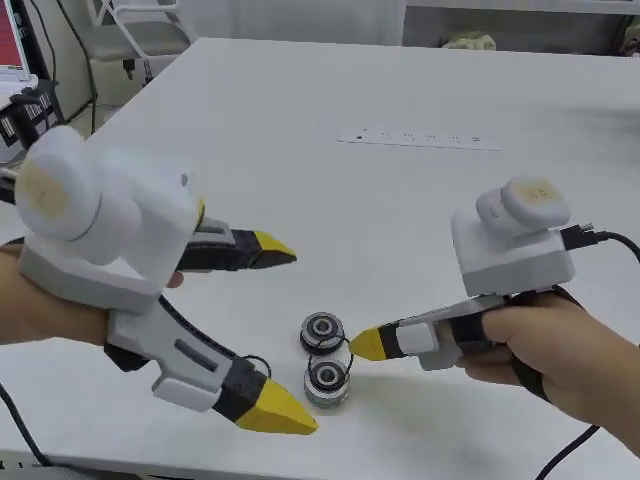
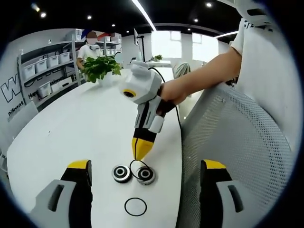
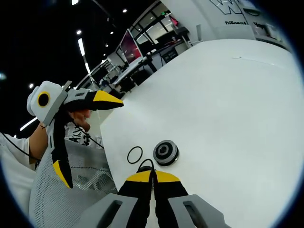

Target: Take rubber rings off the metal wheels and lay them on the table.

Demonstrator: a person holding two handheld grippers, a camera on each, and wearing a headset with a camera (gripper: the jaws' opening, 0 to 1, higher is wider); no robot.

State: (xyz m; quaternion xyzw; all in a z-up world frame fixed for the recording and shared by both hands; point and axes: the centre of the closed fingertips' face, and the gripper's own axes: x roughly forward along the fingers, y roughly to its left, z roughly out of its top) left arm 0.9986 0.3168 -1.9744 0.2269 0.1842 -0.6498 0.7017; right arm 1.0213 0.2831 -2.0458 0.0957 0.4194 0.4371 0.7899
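**Rubber ring pinched beside two small wheels**

At lower centre of the head view, a small round metal wheel (image 1: 322, 331) on a white table (image 1: 420, 220), with a second wheel (image 1: 327, 378) just below it. From the right, right gripper (image 1: 356, 345), yellow tips pressed together on a thin black rubber ring (image 2: 137, 167) looped against the second wheel. At left, left gripper (image 1: 300, 338) spread wide, gripping nothing. At bottom centre of the left gripper view, a loose black ring (image 2: 135, 206) flat on the table, near the wheels.
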